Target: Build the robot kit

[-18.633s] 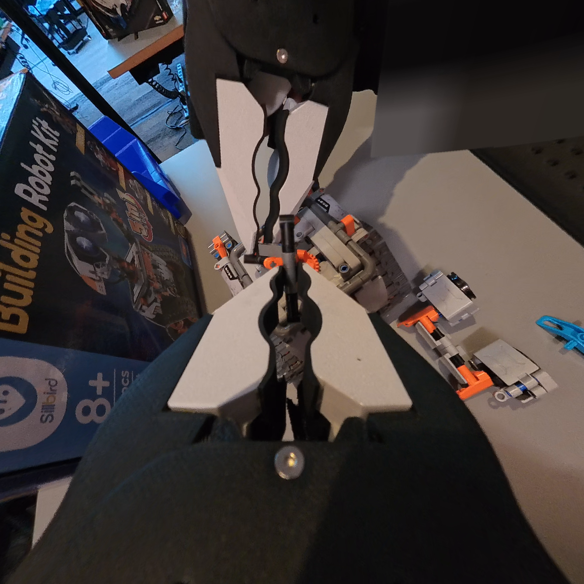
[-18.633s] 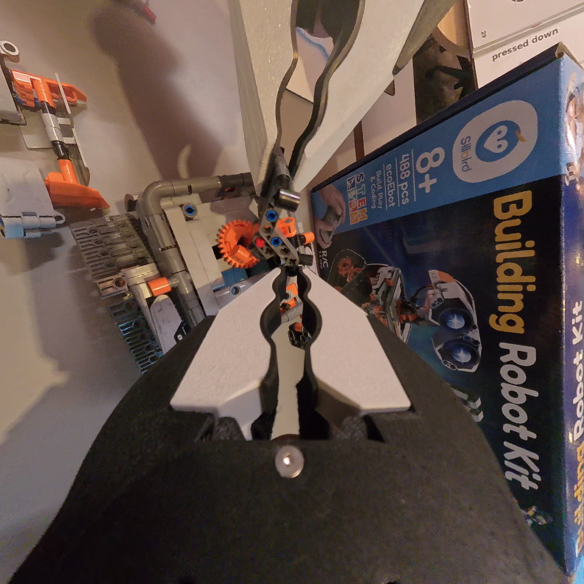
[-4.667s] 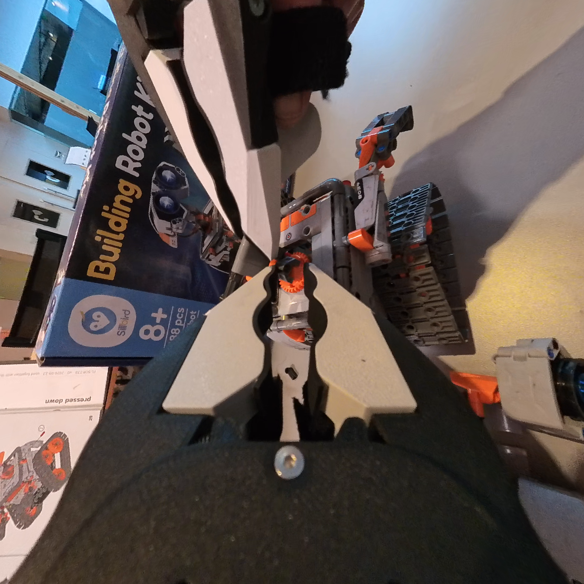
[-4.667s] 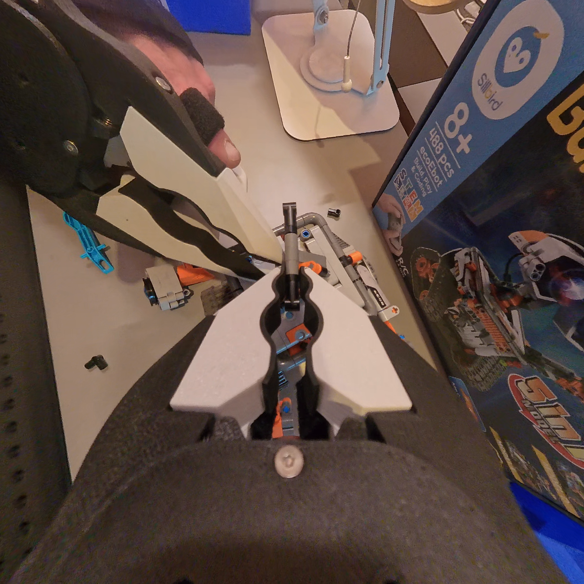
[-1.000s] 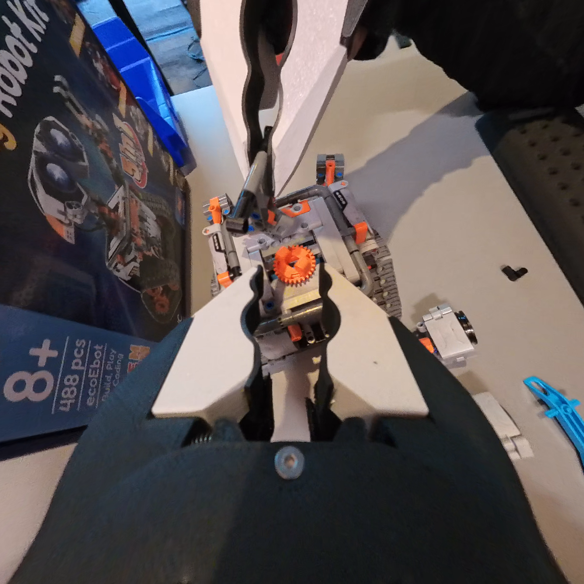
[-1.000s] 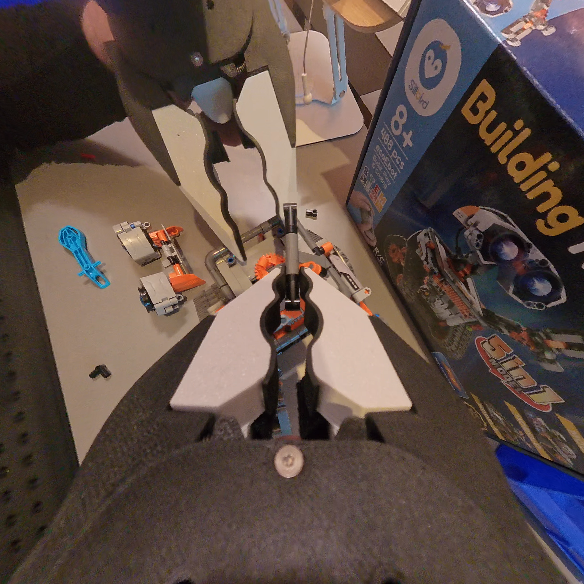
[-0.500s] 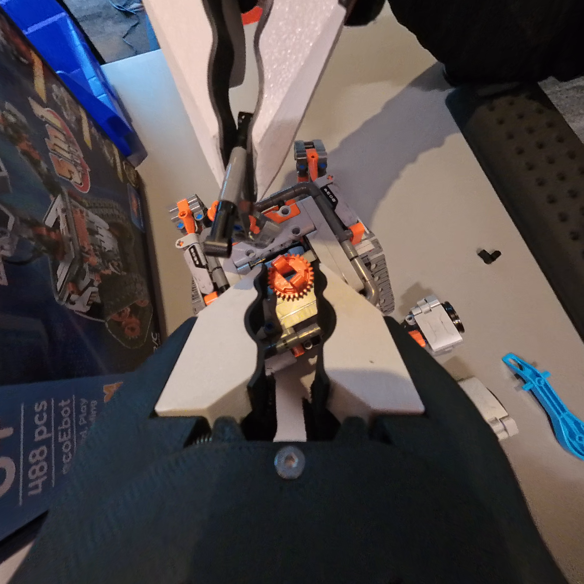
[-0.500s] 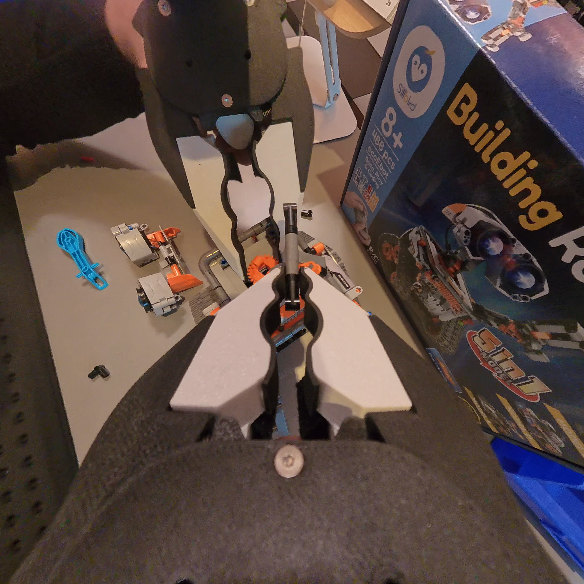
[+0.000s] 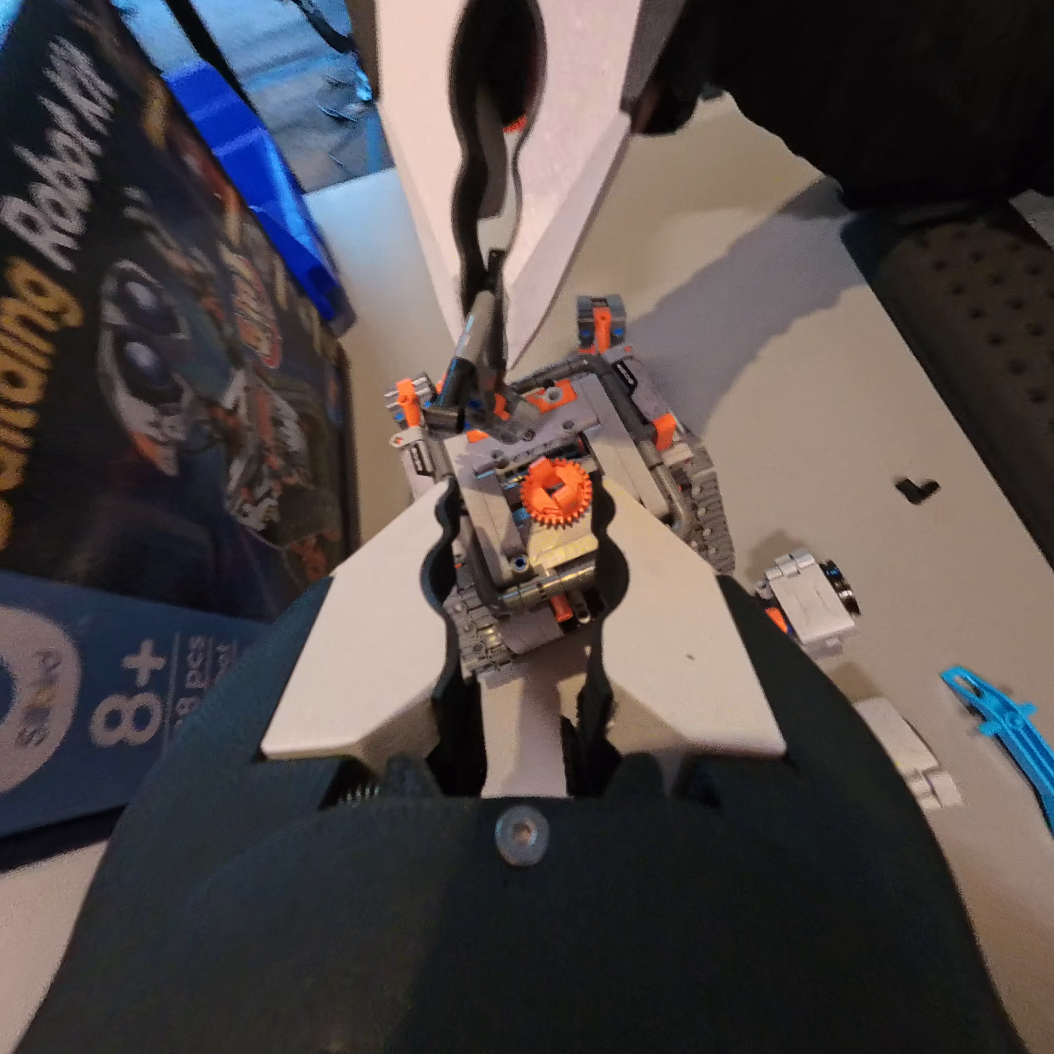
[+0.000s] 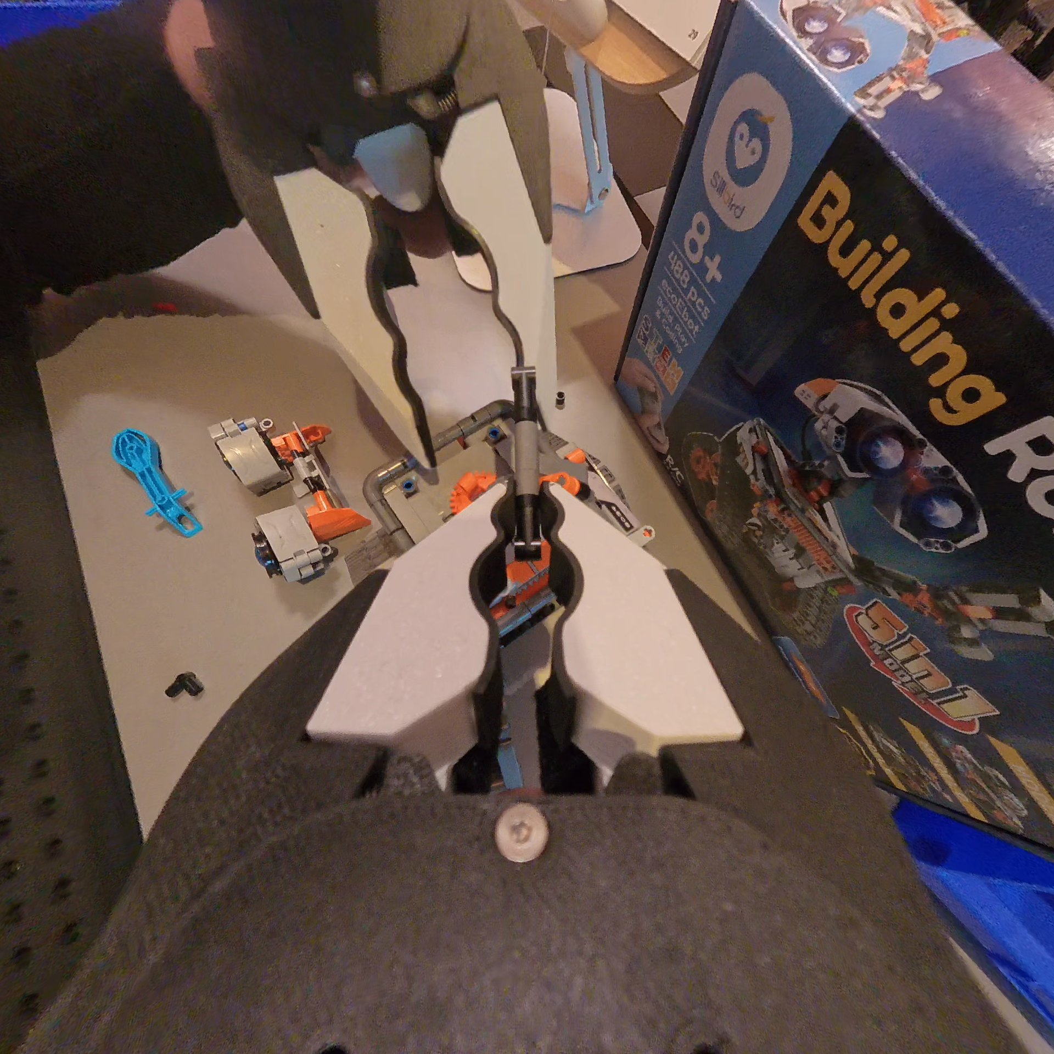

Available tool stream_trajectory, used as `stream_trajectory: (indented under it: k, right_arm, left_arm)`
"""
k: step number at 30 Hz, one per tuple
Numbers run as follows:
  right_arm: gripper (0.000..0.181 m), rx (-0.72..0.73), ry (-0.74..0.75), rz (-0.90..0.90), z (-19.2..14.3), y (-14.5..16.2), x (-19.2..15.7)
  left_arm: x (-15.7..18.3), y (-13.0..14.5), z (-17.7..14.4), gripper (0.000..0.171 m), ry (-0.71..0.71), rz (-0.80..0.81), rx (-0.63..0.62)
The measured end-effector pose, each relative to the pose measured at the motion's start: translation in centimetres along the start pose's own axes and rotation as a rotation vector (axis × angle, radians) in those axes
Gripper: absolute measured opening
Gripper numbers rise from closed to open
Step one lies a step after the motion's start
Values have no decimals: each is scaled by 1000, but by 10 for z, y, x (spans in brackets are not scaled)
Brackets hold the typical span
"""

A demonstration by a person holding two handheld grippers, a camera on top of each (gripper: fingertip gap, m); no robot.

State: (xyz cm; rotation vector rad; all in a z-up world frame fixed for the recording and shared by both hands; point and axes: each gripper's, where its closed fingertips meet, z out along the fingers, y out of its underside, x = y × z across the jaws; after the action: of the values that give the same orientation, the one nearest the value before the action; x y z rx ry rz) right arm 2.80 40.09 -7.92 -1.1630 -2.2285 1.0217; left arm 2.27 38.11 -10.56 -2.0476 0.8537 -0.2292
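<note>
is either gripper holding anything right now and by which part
The right gripper pinches a grey-and-black rod piece by its black lower end. The left gripper holds nothing.

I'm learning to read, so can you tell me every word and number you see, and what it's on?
I don't read writing out, but here is where it stands.
Blue kit box: big yellow and white lettering on its dark face; white numbers, a round badge and small print on its light blue end.
Tracked toy model: tiny white marks on a dark side panel, too small to read.
White surface behind the box: one tiny number.
</note>
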Motion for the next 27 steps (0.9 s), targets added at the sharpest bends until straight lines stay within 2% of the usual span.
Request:
stream_trajectory:
  k: [2, 5, 10, 14, 19, 22, 25, 27]
  right_arm:
    - [5, 11, 1, 0, 1, -3, -1]
    - [5, 19, 7, -5, 1, -6, -3]
    - [6, 38, 23, -5, -6, -10, -2]
    - [6, 55, 16, -2, -13, -12, 0]
    - [6, 50, -38, -69, -12, -10, -12]
    - [5, 28, -19, -76, -9, -6, -8]
    - [6, 31, -4, -57, -12, -3, 0]
    - [6, 43, 5, -46, -17, -3, 5]
  left_arm:
    - [1, -12, -7, 41, -49, 4, 62]
    - [-7, -19, -13, 40, -150, 7, 81]
    - [-7, -14, -18, 44, -145, -45, 70]
    - [-4, -6, -21, 57, -165, -54, 26]
    - [0, -20, -29, 57, -202, -10, 57]
    - [-2, -17, -28, 57, -224, -6, 13]
    - [7, -6, -18, 68, -194, -73, -41]
    - [17, 10, -8, 78, -187, -82, -120]
